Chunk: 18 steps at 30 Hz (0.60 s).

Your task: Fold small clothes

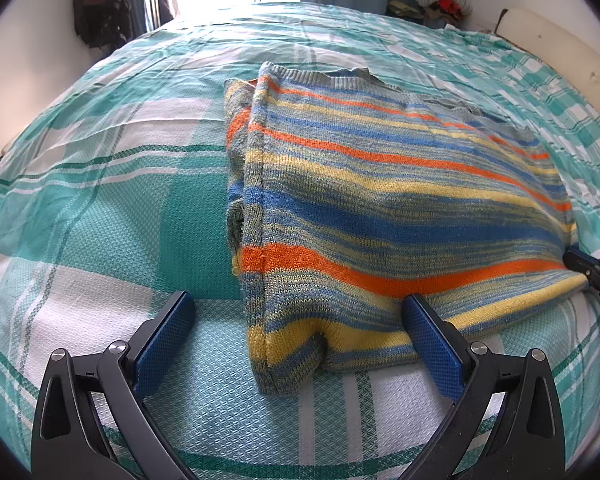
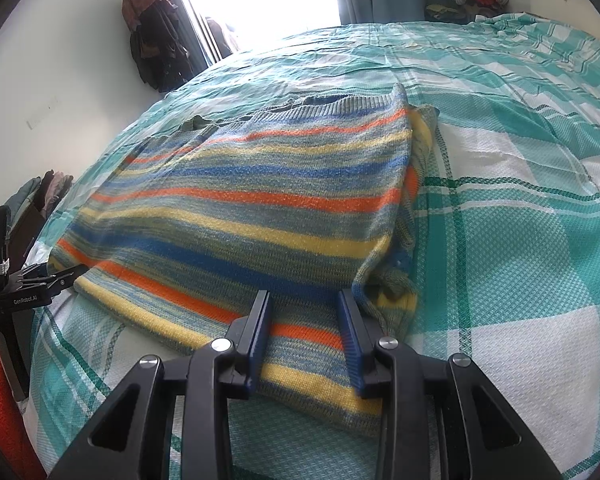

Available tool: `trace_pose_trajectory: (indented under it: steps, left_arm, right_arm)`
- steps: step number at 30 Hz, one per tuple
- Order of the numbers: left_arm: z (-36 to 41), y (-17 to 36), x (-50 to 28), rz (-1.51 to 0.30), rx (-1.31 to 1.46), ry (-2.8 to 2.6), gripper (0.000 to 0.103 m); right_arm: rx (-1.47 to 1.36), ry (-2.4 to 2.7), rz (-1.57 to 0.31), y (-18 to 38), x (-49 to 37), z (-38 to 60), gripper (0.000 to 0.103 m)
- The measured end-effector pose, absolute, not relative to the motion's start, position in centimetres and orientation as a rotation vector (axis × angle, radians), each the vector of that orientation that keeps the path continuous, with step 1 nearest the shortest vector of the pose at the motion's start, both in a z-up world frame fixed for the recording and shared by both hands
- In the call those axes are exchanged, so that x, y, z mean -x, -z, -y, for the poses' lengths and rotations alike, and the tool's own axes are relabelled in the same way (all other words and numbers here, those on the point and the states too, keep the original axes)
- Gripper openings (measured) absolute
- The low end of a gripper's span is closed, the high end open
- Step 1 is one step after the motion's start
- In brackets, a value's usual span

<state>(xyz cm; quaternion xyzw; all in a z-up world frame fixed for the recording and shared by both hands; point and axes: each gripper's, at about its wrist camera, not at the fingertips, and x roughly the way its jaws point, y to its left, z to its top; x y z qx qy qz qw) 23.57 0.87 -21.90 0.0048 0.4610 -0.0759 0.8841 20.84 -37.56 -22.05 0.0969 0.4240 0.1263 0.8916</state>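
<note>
A striped knit sweater (image 1: 380, 184), blue, orange, yellow and grey, lies folded on the bed, its sleeve tucked under along the left side. My left gripper (image 1: 298, 312) is open wide, low over the sweater's near left corner, its right finger resting on the hem. In the right wrist view the same sweater (image 2: 260, 196) fills the middle. My right gripper (image 2: 304, 304) is partly open, its fingers straddling the near hem by the right corner with knit between them, not pinched. The left gripper (image 2: 56, 276) shows at the sweater's far left edge, and the right gripper shows at the left view's right edge (image 1: 588, 268).
The bed carries a teal and white checked cover (image 1: 100, 208). Clothes hang on the wall at the back left (image 2: 152, 40). A pile of clothes sits at the back right (image 1: 440, 0). An orange chair (image 2: 0, 400) stands at the bed's left edge.
</note>
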Motion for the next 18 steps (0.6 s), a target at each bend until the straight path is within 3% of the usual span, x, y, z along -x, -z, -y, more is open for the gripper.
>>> trace_pose_trajectory:
  steps: [18]
  left_arm:
    - [-0.86,21.90,-23.57,-0.959,-0.009,0.158,0.103]
  right_arm:
    - [-0.205,-0.264,-0.879,22.02,-20.88,37.59,0.034]
